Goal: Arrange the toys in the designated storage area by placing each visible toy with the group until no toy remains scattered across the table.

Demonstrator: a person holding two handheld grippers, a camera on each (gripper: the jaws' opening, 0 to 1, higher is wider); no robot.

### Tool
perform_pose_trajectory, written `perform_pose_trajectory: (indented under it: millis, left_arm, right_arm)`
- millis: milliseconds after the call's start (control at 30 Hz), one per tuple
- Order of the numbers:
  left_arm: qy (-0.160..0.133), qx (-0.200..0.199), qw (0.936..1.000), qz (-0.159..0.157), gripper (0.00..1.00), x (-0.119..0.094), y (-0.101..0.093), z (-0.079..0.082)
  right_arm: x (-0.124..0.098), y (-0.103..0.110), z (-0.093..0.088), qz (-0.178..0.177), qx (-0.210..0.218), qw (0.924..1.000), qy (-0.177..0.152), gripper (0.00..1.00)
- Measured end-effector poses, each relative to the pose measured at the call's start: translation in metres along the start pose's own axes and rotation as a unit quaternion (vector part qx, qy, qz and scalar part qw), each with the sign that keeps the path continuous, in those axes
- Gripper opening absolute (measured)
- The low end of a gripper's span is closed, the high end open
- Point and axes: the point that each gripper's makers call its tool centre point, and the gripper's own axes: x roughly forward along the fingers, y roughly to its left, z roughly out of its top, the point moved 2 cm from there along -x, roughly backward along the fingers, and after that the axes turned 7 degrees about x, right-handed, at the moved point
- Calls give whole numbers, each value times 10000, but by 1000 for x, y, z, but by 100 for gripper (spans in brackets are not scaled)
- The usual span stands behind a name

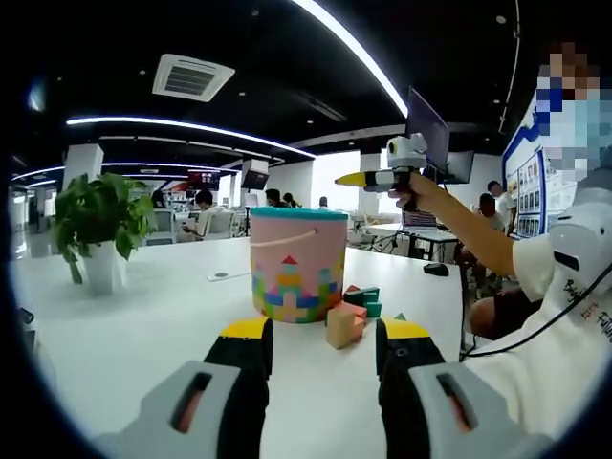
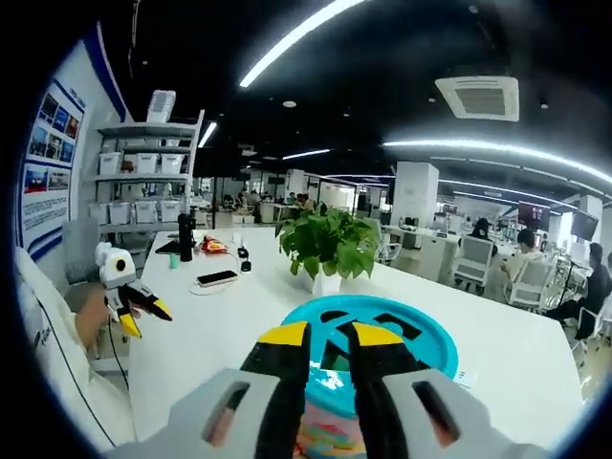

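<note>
A pink bucket [image 1: 296,273] with a teal lid stands on the white table [image 1: 143,316], straight ahead of my left gripper [image 1: 325,330], whose jaws are wide open with nothing in them. Wooden blocks lie at the bucket's right foot: a pale orange block [image 1: 344,323] and teal blocks [image 1: 368,301]. A person's hand holds my right gripper [image 1: 349,179] high above the bucket's right side. In the right gripper view, my right gripper [image 2: 330,330] hovers over the slotted teal lid [image 2: 421,335], jaws a narrow gap apart, holding nothing. The left gripper [image 2: 143,316] shows at the left, open.
A potted plant [image 1: 100,225] stands on the table's left part, beyond the lid in the right gripper view [image 2: 325,244]. A phone [image 2: 217,278] and a dark bottle [image 2: 185,237] lie further back. Shelves [image 2: 143,163] with boxes line the wall. The person [image 1: 564,287] sits at the table's right.
</note>
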Motion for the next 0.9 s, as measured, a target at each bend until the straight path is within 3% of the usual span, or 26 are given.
perform_pose_trajectory:
  millis: [167, 300, 500, 533, 767, 900]
  left_arm:
    - [-8, 8, 10000, 10, 44, -1, 0, 1]
    - [-10, 0, 10000, 20, 44, 0, 1, 1]
    - [-5, 4, 10000, 8, 44, 0, 0, 1]
    - [-15, 9, 10000, 27, 44, -2, 1, 2]
    - [-26, 11, 10000, 74, 44, -3, 3, 3]
    - [-11, 26, 10000, 25, 44, -2, 0, 3]
  right_arm:
    - [-19, 4, -13, -37, -31, 10000, -36, 19]
    - [-35, -4, -25, -535, 139, 9983, -164, 24]
    - [-45, -4, -32, -623, 180, 9973, -336, 28]
    - [-55, 2, -38, -647, 207, 9965, -485, 29]
    - [-78, 17, -53, -839, 243, 9942, -625, 34]
    - [-91, 20, -74, -1293, -321, 9903, -391, 33]
